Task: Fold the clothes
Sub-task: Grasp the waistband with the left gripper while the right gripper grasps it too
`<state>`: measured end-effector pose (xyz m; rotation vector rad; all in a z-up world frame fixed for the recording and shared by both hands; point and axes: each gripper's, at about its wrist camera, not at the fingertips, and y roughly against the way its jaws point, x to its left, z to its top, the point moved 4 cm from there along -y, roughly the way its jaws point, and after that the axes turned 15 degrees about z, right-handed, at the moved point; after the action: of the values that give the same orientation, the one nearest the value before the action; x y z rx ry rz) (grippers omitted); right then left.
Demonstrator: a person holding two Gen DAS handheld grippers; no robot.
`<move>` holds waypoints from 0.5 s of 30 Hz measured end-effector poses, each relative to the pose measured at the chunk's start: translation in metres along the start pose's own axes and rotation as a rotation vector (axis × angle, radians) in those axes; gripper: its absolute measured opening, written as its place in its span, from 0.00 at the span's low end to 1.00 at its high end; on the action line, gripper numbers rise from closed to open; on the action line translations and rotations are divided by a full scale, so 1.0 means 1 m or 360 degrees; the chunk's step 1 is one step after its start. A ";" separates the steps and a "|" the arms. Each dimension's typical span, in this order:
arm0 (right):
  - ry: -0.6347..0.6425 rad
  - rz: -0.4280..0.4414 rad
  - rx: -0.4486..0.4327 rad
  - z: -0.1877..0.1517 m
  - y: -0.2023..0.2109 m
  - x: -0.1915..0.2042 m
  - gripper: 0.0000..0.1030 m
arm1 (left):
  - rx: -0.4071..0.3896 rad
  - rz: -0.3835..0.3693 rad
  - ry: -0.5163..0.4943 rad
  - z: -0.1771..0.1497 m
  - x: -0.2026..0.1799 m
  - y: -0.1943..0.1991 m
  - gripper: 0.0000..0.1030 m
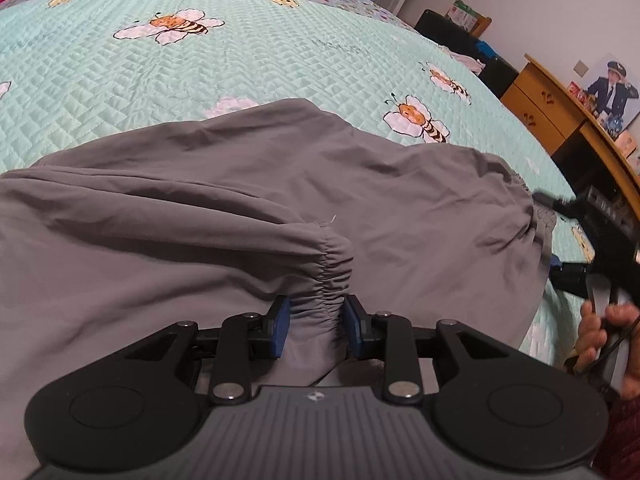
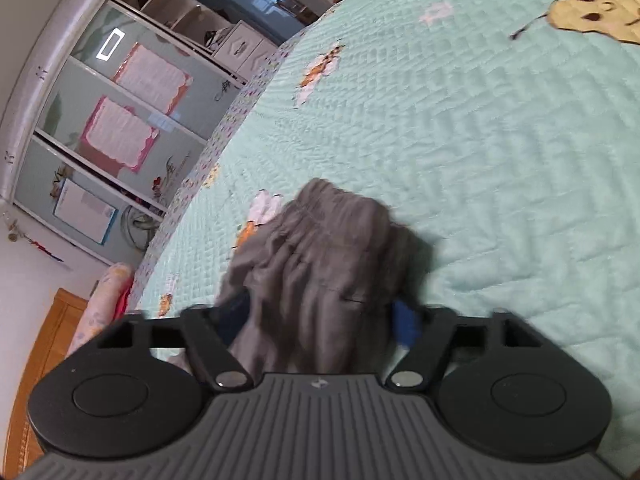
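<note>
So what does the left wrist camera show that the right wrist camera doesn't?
Only the left wrist view shows the left claw pinching the grey garment's gathered elastic edge, a wooden dresser and a hand. Only the right wrist view shows the right claw spread wide around a bunched part of the cloth, and a glass-door cabinet. Both show the garment on the bee-print quilt.

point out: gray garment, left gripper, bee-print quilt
gray garment [image 1: 224, 208]: left wrist view, on the wrinkled main panel.
left gripper [image 1: 316, 326]: left wrist view, midway between the blue pads, at the gathered elastic edge.
bee-print quilt [image 1: 120, 76]: left wrist view, on bare teal quilting.
</note>
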<state>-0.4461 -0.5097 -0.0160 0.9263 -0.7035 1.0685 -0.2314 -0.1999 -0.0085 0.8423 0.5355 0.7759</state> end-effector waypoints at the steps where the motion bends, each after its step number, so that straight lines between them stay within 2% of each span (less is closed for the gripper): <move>1: 0.0001 0.0003 0.0000 0.000 -0.003 0.000 0.83 | 0.0003 0.0003 -0.0005 0.000 0.000 0.000 0.32; 7: -0.0037 0.0115 -0.0027 -0.001 0.004 -0.006 0.82 | 0.0016 0.0014 -0.0024 0.001 -0.003 -0.001 0.32; 15: -0.0032 0.0056 -0.0031 0.001 -0.002 -0.002 0.83 | 0.0023 0.0024 -0.0041 0.002 -0.006 -0.001 0.33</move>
<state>-0.4451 -0.5113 -0.0177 0.9120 -0.7482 1.0826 -0.2329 -0.2057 -0.0079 0.8695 0.5126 0.7749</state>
